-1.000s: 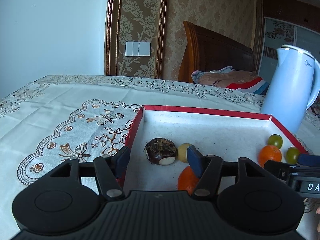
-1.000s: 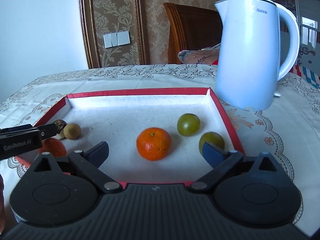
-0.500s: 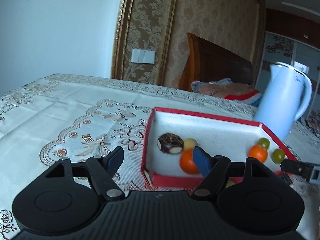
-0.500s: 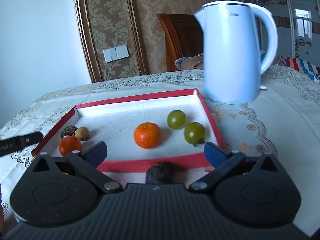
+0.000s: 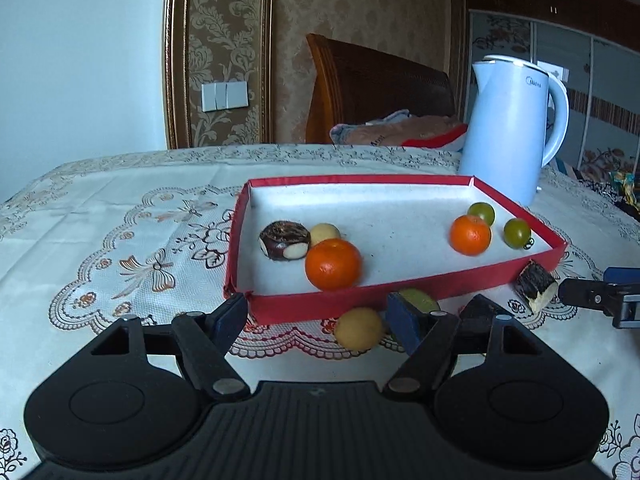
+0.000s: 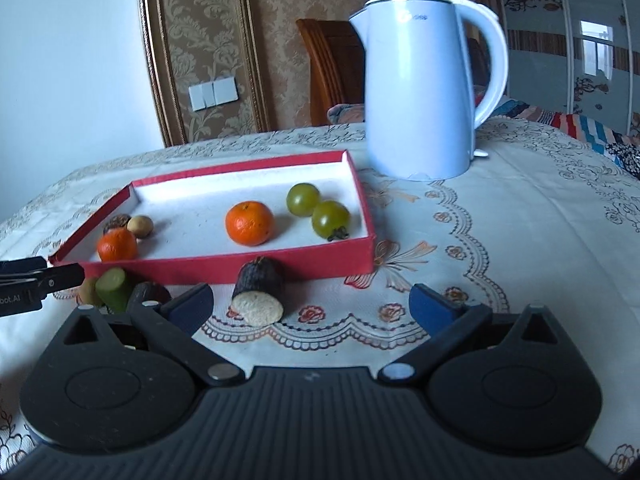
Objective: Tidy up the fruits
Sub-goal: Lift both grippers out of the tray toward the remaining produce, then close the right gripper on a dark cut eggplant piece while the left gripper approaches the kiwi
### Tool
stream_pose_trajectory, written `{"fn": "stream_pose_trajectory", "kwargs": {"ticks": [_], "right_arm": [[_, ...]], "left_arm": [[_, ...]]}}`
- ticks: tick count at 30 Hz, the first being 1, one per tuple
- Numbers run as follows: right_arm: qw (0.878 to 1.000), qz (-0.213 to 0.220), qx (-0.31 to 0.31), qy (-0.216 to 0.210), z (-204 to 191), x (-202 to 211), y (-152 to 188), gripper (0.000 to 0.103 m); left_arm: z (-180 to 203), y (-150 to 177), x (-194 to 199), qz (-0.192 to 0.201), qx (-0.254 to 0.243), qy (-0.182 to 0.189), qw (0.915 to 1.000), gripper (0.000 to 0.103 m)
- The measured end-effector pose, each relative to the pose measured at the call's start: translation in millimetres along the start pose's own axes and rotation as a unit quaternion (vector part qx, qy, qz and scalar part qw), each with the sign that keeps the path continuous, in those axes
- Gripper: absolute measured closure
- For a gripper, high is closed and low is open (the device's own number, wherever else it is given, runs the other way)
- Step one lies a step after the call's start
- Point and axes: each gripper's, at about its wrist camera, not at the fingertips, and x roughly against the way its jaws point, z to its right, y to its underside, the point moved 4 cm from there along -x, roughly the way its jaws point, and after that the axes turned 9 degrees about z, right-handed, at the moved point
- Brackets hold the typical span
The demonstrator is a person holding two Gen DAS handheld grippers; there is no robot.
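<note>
A red tray (image 5: 360, 300) with a white floor holds two oranges (image 5: 333, 264) (image 5: 470, 235), two green tomatoes (image 5: 517, 233) (image 6: 303, 199), a dark nut-like fruit (image 5: 285, 240) and a pale round fruit (image 5: 325, 233). On the cloth in front of the tray lie a pale round fruit (image 5: 359, 328), a green piece (image 6: 114, 288) and a dark cut piece (image 6: 259, 290). My left gripper (image 5: 316, 320) is open, with the loose pale fruit near its right finger. My right gripper (image 6: 312, 306) stands wide open behind the dark cut piece, touching nothing.
A pale blue kettle (image 6: 424, 92) stands on the patterned tablecloth (image 5: 120, 248) behind the tray's right corner. A wooden chair back (image 5: 376, 88) rises past the table's far edge. Bare cloth stretches to the tray's left and right.
Both grippers have drawn back from over the tray to the cloth in front of it. The left jaws have widened. The loose fruits in front of the tray have come into view.
</note>
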Motion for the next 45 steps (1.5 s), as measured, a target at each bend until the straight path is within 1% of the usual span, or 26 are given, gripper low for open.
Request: {"fn": "stream_pose_trajectory", "kwargs": {"ticks": [3, 5, 9, 13, 16, 23, 26, 29, 31, 32, 33, 34, 38, 41, 42, 43, 45], "right_arm": [[1.0, -0.002, 0.004, 0.002, -1.3, -0.6, 0.5, 0.0], [1.0, -0.006, -0.004, 0.004, 1.2, -1.4, 1.0, 0.0], [0.999, -0.016, -0.03, 0.002, 8.2, -4.8, 1.8, 0.0], [0.999, -0.02, -0.029, 0.001, 6.8, -7.0, 3.0, 0.0], [1.0, -0.017, -0.022, 0.002, 3.3, -7.6, 2.8, 0.0], [1.0, -0.015, -0.01, 0.01, -4.4, -16.0, -1.2, 0.0], [1.0, -0.02, -0.015, 0.012, -2.4, -17.2, -0.5, 0.0], [0.999, -0.025, -0.019, 0.013, -1.0, -19.5, 0.2, 0.0], [0.999, -0.026, -0.021, 0.015, -0.6, -20.7, 0.1, 0.0], [0.999, -0.027, -0.021, 0.015, -0.5, -21.5, 0.2, 0.0], [0.999, -0.027, -0.02, 0.016, -0.3, -22.5, -0.1, 0.0], [0.999, -0.027, -0.019, 0.017, -0.9, -23.6, -0.4, 0.0], [0.999, -0.029, -0.01, 0.021, -3.5, -27.3, -0.7, 0.0], [0.999, -0.032, -0.001, 0.024, -6.5, -31.6, -1.8, 0.0], [0.999, -0.035, 0.004, 0.025, -8.2, -33.8, -1.9, 0.002], [0.999, -0.038, 0.009, 0.024, -10.2, -36.1, -1.7, 0.007], [0.999, -0.047, 0.02, 0.02, -14.8, -41.0, -0.9, 0.012]], "left_arm": [[1.2, 2.8, -3.1, -0.012, -0.004, 0.003, 0.9999, 0.027], [3.2, 4.9, -4.5, -0.022, -0.008, 0.013, 0.9996, 0.027], [5.6, 8.2, -8.8, -0.037, -0.014, 0.014, 0.9991, 0.027], [5.2, 13.2, -19.4, -0.071, -0.017, 0.009, 0.9973, 0.027], [8.4, 13.7, -19.3, -0.07, -0.027, 0.007, 0.9972, 0.027], [9.4, 11.3, -20.7, -0.069, -0.03, 0.003, 0.9971, 0.027], [10.0, 11.1, -20.2, -0.07, -0.028, 0.004, 0.9972, 0.027], [12.3, 10.7, -18.4, -0.065, -0.037, 0.001, 0.9972, 0.027], [15.8, 10.0, -16.8, -0.058, -0.05, -0.004, 0.997, 0.029], [17.6, 10.0, -16.4, -0.057, -0.056, -0.004, 0.9968, 0.035], [19.3, 10.0, -16.4, -0.056, -0.06, 0.0, 0.9966, 0.042], [20.9, 10.0, -16.1, -0.056, -0.062, 0.005, 0.9965, 0.045], [20.7, 10.1, -16.9, -0.058, -0.06, 0.011, 0.9965, 0.05], [22.5, 10.3, -16.1, -0.057, -0.058, 0.023, 0.9964, 0.064], [24.0, 10.4, -15.7, -0.056, -0.062, 0.025, 0.9962, 0.067], [25.9, 10.7, -15.3, -0.055, -0.066, 0.026, 0.996, 0.068], [26.2, 10.9, -15.1, -0.055, -0.067, 0.026, 0.9959, 0.069]]}}
